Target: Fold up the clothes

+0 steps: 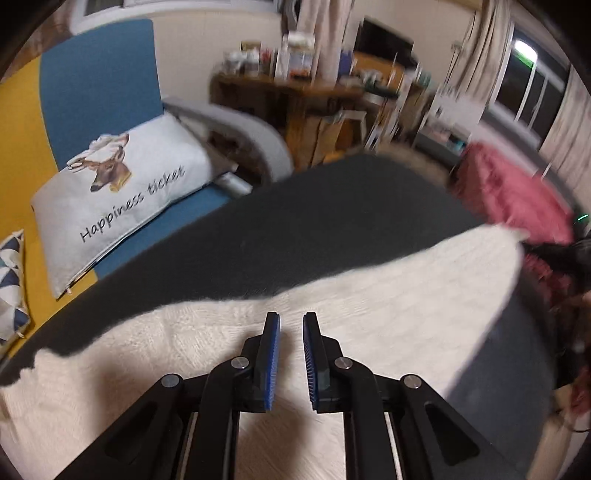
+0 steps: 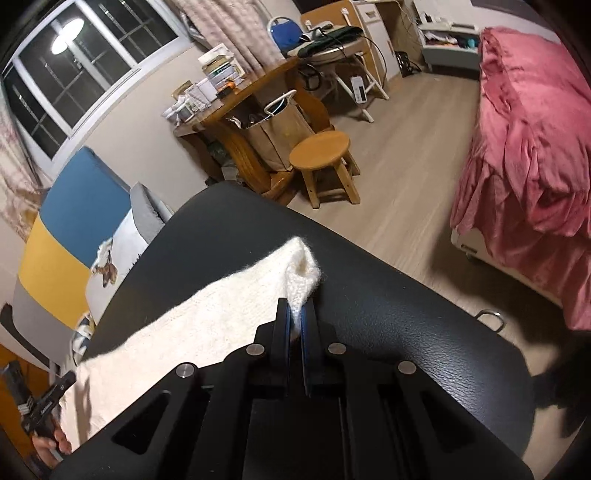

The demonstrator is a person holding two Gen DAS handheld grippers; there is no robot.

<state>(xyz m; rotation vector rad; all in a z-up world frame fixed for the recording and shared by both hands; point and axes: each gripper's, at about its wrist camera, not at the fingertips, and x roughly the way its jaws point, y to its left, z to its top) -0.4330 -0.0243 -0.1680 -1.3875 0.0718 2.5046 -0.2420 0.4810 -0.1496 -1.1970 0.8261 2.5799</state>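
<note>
Garment: one cream knit sweater (image 1: 229, 354), spread across the black padded table (image 1: 332, 221); in the right wrist view it (image 2: 207, 325) runs as a long band from the lower left toward the table's far side.
Sweater corner: one pointed corner (image 2: 304, 275) stands raised off the tabletop at the right gripper's tips.
Right gripper (image 2: 294, 317): clenched on that corner, white knit pinched between the two blue pads; the rest of the sweater trails away to the left.
Left gripper (image 1: 291, 332): two black fingers with blue pads, a narrow gap between them; the sweater lies below and beyond the tips, and no cloth shows inside the gap.
Left gripper, other view: a black tool at the lower left edge of the right wrist view, with part of a hand (image 2: 55, 443) on it.
Table: one, dark pebbled surface (image 2: 406, 314), with one metal ring (image 2: 493, 320) at its right edge.
Cushions: one white cushion (image 1: 122, 199) on the blue and yellow sofa (image 1: 99, 85); one more with a triangle pattern (image 1: 11, 280) at the left edge.
Writing: the white cushion reads "Happiness ticket" beneath a printed deer head.
Stool: one round wooden stool (image 2: 320, 150) on the pale floor.
Bed cover: one pink cover (image 2: 528, 140) heaped on the right.
Desk: one wooden desk (image 2: 236, 107), crowded with boxes and jars; their labels are too blurred to read.
Chair: one blue-backed chair (image 2: 286, 31) behind it.
Window: one dark window (image 2: 74, 66) reflecting a round lamp.
</note>
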